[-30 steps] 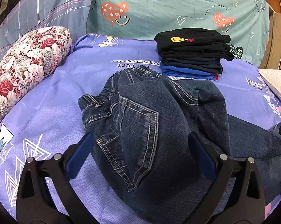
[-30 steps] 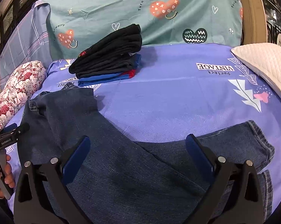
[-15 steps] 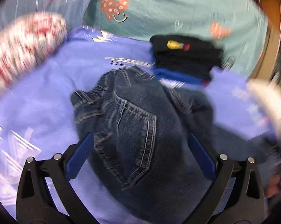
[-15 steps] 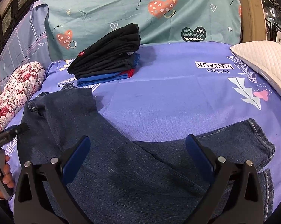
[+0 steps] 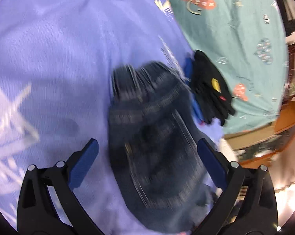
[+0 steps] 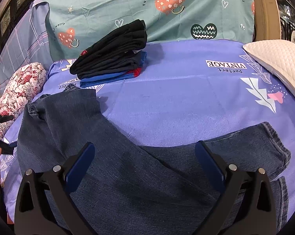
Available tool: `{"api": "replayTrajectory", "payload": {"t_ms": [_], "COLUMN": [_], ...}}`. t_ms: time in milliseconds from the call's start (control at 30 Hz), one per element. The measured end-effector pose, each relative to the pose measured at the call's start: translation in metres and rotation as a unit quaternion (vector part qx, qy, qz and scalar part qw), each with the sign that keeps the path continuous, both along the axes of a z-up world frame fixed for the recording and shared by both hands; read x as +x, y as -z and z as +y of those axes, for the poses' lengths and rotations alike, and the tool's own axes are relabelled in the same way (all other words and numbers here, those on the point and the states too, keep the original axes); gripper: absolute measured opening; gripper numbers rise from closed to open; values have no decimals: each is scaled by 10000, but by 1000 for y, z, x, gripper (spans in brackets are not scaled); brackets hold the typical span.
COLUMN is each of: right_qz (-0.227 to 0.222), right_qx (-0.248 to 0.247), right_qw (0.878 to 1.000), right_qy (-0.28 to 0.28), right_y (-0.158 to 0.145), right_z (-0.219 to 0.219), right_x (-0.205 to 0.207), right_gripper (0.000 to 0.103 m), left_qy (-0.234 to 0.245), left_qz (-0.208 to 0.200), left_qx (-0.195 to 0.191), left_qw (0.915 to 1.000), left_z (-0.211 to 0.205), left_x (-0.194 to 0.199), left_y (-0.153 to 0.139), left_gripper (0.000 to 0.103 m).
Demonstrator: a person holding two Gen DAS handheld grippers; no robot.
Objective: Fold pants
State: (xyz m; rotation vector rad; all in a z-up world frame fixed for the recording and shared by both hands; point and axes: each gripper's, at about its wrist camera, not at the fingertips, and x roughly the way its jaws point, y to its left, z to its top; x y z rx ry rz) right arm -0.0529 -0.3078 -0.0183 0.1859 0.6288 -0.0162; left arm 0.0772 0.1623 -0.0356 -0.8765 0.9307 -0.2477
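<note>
Now you are holding both claws wide open, left claw (image 5: 147, 156) and right claw (image 6: 144, 160), over the jeans (image 6: 118, 166) lying on the bed (image 6: 186, 98).

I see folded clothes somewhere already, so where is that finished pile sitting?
In the right wrist view the pile of folded clothes sits at the far left of the purple bedsheet, just before the teal cover, beyond the jeans.

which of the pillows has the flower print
The bolster-shaped pillow at the left edge of the bed, covered in red and pink roses. The other pillow, at the right edge, is plain white and quilted.
</note>
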Motion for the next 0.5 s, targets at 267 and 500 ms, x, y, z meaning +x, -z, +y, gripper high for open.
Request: {"api": "replayTrajectory", "payload": {"t_ms": [267,500], "right_qz": [-12,-34], "right_qx": [79,74], "right_qw": [10000,10000], "right_qy": [58,42], "right_y": [1,1], "right_z": [-3,-2], "right_x": [0,0], "right_gripper": [102,102], "left_qy": [529,725], "left_qz": [265,309], "left_qx": [1272,1809], "left_qw": [9901,9803], "left_z": [-35,-43], "left_x": [71,87], "left_y": [-5,-9], "left_gripper": [88,63]}}
